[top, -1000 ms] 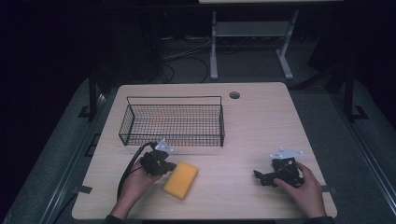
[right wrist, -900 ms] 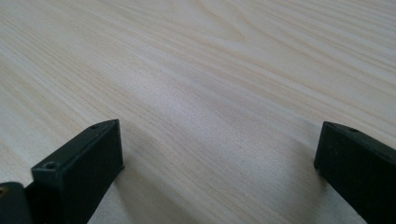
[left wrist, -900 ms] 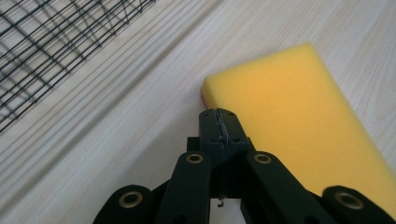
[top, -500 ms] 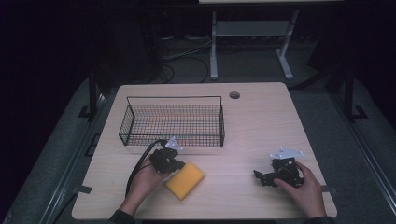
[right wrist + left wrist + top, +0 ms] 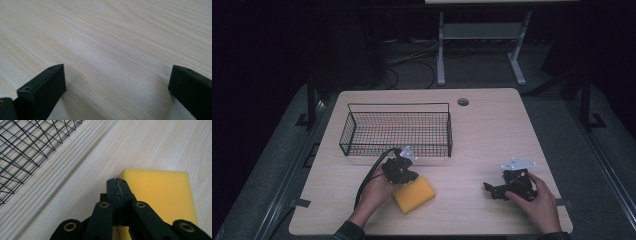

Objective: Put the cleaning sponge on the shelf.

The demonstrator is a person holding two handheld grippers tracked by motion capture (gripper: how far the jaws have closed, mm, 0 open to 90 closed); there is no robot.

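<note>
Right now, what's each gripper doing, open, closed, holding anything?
Left gripper: closed, empty, beside the yellow sponge.
Right gripper: open, empty, over the table.

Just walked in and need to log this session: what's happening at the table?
A person works at a wooden table with a gripper in each hand. The left gripper, jaws shut with nothing between them, sits at the near corner of a yellow sponge lying flat in front of a black wire basket. The right gripper rests open on bare wood, off to the right.
</note>
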